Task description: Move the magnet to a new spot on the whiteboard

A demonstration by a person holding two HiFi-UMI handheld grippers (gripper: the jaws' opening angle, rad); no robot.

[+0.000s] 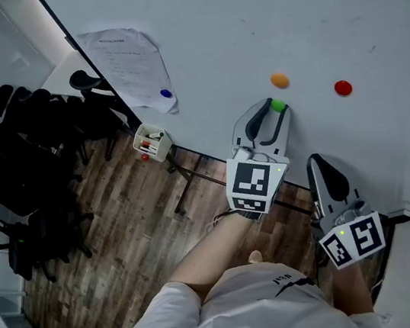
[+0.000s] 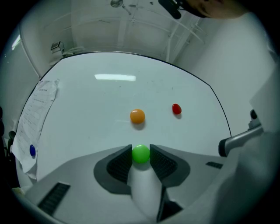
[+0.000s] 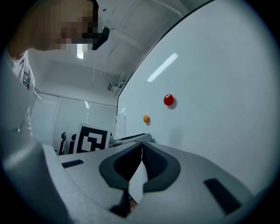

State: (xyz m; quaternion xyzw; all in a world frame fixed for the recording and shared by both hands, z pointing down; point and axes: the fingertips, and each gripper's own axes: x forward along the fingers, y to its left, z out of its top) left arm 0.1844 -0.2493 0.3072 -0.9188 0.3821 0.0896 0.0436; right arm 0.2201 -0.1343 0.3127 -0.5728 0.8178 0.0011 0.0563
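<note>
A round green magnet [image 2: 141, 153] sits between the jaws of my left gripper [image 2: 141, 155], which is shut on it against the whiteboard [image 2: 109, 100]. In the head view the same green magnet [image 1: 278, 105] shows at the tip of the left gripper [image 1: 278, 107]. An orange magnet [image 2: 137, 116] [image 1: 279, 80] sticks to the board just beyond it, and a red magnet [image 2: 176, 108] [image 1: 343, 87] lies further right. My right gripper [image 3: 141, 145] [image 1: 315, 160] is shut and holds nothing, low by the board's lower edge.
A crumpled paper sheet [image 1: 127, 63] is pinned to the board's left side by a blue magnet [image 1: 166, 94]. A small marker tray [image 1: 151, 141] hangs below it. Black office chairs [image 1: 35, 163] crowd the wooden floor on the left.
</note>
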